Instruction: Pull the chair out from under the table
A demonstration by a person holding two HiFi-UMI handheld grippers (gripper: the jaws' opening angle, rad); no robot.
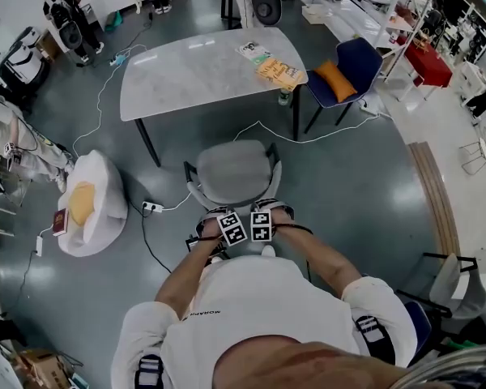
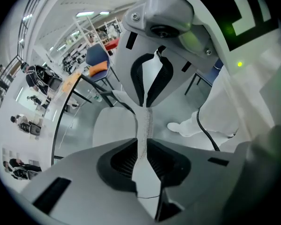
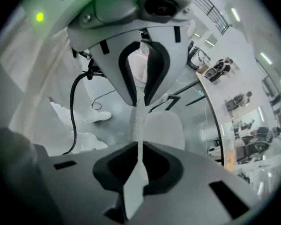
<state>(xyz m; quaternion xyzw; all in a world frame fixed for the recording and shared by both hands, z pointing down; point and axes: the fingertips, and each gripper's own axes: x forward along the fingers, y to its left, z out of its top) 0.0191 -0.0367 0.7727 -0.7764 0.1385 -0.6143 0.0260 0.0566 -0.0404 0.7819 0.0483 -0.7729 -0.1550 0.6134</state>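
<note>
So, closest to us, both tools were on the back of the chair. The left gripper had its jaws clamped on the pale fabric top edge of the backrest. The right gripper had its jaws squeezed nearly together, with just a thin sliver of that same edge between them. The chair sat just ahead of us, its seat fully in the open and its front edge apart from the tabletop beyond. We'd call that the tail end of the pull. The next move, we figured, was one more even tug straight back with both hands, minding the white cable on the floor by the chair's legs, then letting go. Some papers lay at the tabletop's far corner.
</note>
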